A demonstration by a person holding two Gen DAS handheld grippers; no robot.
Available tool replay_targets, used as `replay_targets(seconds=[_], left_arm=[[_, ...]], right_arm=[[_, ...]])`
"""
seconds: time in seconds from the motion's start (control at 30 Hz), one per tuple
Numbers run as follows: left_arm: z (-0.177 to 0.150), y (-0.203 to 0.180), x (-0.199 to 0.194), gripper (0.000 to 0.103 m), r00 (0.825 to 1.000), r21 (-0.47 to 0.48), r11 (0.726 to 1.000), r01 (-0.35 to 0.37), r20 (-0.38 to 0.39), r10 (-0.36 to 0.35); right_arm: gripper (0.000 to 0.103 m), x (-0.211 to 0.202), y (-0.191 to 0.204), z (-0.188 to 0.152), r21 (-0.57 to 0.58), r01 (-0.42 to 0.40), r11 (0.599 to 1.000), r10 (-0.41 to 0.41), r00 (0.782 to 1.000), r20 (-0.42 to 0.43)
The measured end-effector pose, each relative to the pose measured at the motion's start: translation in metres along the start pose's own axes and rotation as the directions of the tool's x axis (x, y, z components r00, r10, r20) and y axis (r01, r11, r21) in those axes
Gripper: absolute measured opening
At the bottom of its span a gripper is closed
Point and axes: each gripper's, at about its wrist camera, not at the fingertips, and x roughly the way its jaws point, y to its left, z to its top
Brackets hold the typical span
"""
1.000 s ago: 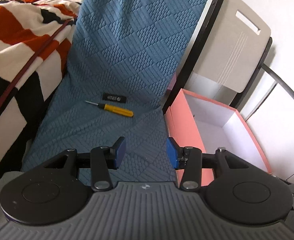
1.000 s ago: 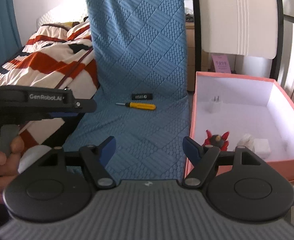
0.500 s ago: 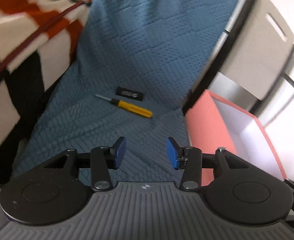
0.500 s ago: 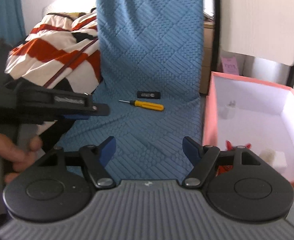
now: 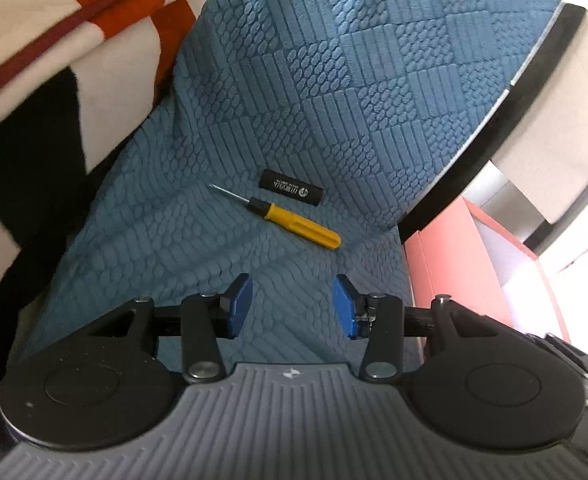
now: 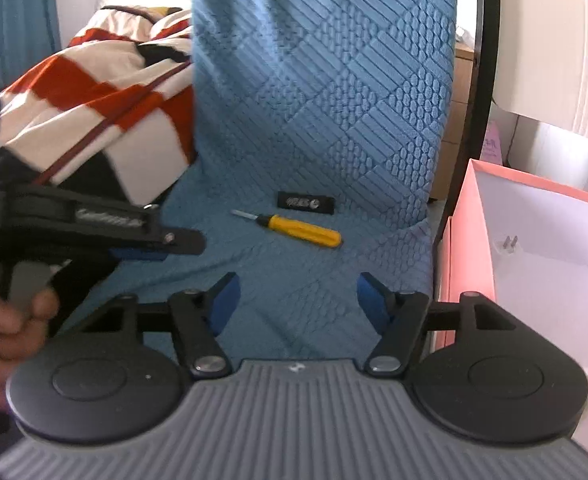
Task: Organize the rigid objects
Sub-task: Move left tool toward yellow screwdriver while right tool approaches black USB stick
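1. A blue quilted cover (image 5: 334,120) drapes a chair seat and backrest in front of you; a red, white and black striped blanket (image 6: 93,96) lies to its left, and an open pink box (image 6: 466,240) stands at its right.
2. The yellow-handled screwdriver (image 5: 289,222) lies on the seat, tip pointing left, just in front of a small black labelled item (image 5: 291,192); they lie close together, apart from the box.
3. Only your right wrist view looks into the box, where a white plug (image 6: 508,245) lies, and it shows your left hand (image 6: 9,320) gripping its tool.
4. Your left claw (image 5: 292,306) tilts down at the seat, jaws parted and empty.
5. Your right claw (image 6: 297,300) also points down; its jaws are wider, closing, with nothing between them.
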Motion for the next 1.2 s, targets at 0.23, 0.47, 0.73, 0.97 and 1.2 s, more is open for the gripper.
replay_targets(seconds=[0.23, 0.47, 0.73, 0.97, 1.2], left_arm=[[0.021, 0.002, 0.044, 0.05, 0.997, -0.082, 0.996, 0.024, -0.071, -0.03], [0.034, 0.002, 0.103, 0.049, 0.986, -0.232, 0.971, 0.057, -0.142, -0.092], [0.048, 0.017, 0.14, 0.044, 0.979, -0.442, 0.897, 0.016, -0.175, -0.104], [0.054, 0.032, 0.14, 0.044, 0.984, -0.495, 0.869, -0.011, -0.161, -0.079], [0.048, 0.041, 0.14, 0.044, 0.979, -0.534, 0.845, -0.008, -0.174, -0.101]], right_arm=[[0.067, 0.056, -0.036, 0.036, 0.14, -0.014, 0.99, 0.018, 1.0, -0.025], [0.067, 0.133, -0.064, 0.077, 0.272, -0.095, 0.957, 0.132, 0.984, -0.119], [0.027, 0.199, -0.091, 0.071, 0.356, -0.067, 0.932, 0.174, 0.945, -0.278], [0.028, 0.188, -0.073, 0.065, 0.205, -0.145, 0.968, 0.198, 0.944, -0.264], [0.039, 0.194, -0.039, 0.052, 0.045, -0.197, 0.979, 0.201, 0.929, -0.311]])
